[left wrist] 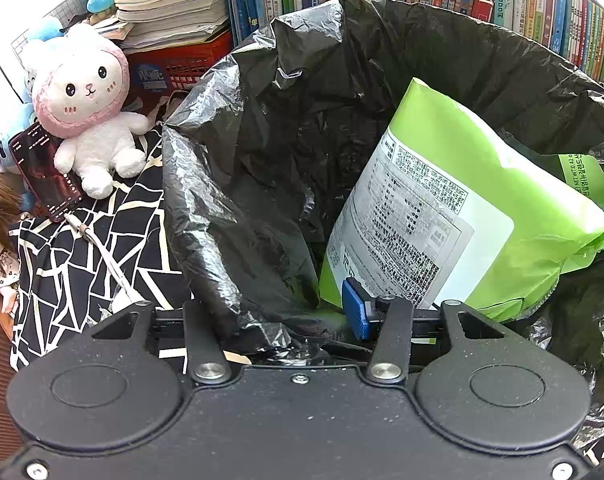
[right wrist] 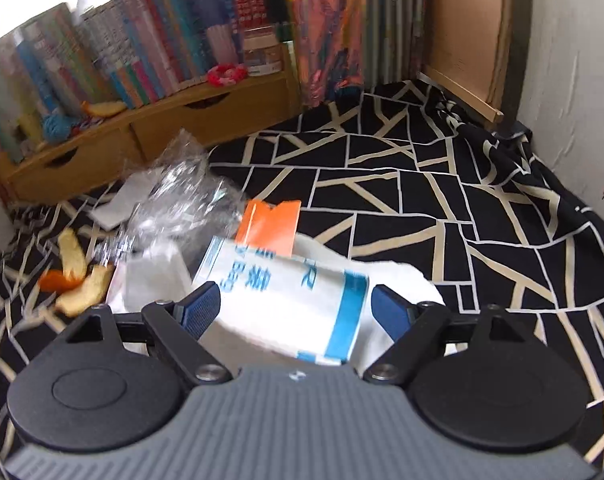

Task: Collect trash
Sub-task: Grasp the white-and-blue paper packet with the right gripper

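My left gripper point(left wrist: 289, 314) sits at the near rim of a bin lined with a black bag point(left wrist: 237, 184). The bag's edge runs between its fingers: the blue right pad point(left wrist: 356, 308) shows, while the plastic hides the left one. It looks shut on that rim. A green packet point(left wrist: 474, 216) leans inside the bin. My right gripper point(right wrist: 293, 308) stands open low over a white and blue packet point(right wrist: 285, 300), which lies between its fingers on the black patterned cloth point(right wrist: 422, 208). An orange card point(right wrist: 269, 224), clear plastic wrap point(right wrist: 181, 196), white paper point(right wrist: 153, 280) and orange peel point(right wrist: 75, 280) lie around it.
A plush rabbit point(left wrist: 89, 108), a phone point(left wrist: 47, 172) with its cable, and stacked books point(left wrist: 173, 4) stand left of the bin. A wooden shelf of books point(right wrist: 141, 120) closes off the far left in the right wrist view. A board point(right wrist: 466, 36) and a white wall point(right wrist: 574, 80) stand on the right.
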`<move>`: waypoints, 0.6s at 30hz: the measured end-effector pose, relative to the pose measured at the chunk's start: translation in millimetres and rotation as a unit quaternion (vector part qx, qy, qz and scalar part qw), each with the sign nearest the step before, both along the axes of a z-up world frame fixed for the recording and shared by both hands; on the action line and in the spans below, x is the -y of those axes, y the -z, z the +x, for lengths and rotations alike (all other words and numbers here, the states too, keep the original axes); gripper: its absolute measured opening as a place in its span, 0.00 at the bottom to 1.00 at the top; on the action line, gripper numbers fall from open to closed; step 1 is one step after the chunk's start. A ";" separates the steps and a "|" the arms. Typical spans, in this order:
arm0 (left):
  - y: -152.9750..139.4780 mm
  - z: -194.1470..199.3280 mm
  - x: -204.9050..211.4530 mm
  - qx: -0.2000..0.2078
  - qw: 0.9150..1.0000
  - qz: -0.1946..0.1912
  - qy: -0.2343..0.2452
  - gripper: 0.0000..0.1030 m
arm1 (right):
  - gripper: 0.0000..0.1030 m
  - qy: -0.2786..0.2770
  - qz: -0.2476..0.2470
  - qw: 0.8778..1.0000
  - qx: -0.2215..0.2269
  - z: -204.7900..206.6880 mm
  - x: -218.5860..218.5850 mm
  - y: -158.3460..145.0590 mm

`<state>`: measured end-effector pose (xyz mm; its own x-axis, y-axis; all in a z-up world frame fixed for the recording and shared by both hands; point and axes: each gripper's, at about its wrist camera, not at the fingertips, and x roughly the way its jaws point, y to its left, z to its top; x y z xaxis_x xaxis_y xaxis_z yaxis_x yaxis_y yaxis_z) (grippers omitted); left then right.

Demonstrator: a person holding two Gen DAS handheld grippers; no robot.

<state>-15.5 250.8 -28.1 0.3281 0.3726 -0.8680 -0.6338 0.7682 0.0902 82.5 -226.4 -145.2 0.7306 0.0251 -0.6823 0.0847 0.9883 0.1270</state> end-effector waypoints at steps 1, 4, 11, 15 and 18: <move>0.0 0.0 -0.2 -0.001 1.000 0.000 -0.001 0.45 | 0.90 0.016 0.016 1.000 -0.003 6.6 5.0 0.9; -0.1 0.4 -0.7 -0.002 1.000 0.001 -0.001 0.45 | 0.99 0.034 0.057 0.997 -0.031 25.3 14.1 9.9; 0.0 0.1 -0.1 0.001 1.000 0.006 -0.006 0.45 | 0.31 0.008 0.105 0.993 -0.061 14.3 13.2 10.1; -0.8 -0.3 0.5 0.003 1.000 0.004 -0.007 0.45 | 0.14 -0.004 0.124 0.991 -0.046 -0.1 17.1 -8.1; -0.7 -1.3 -1.4 0.004 1.000 -0.003 -0.006 0.45 | 0.10 -0.014 0.124 0.992 -0.027 -8.3 16.4 -27.1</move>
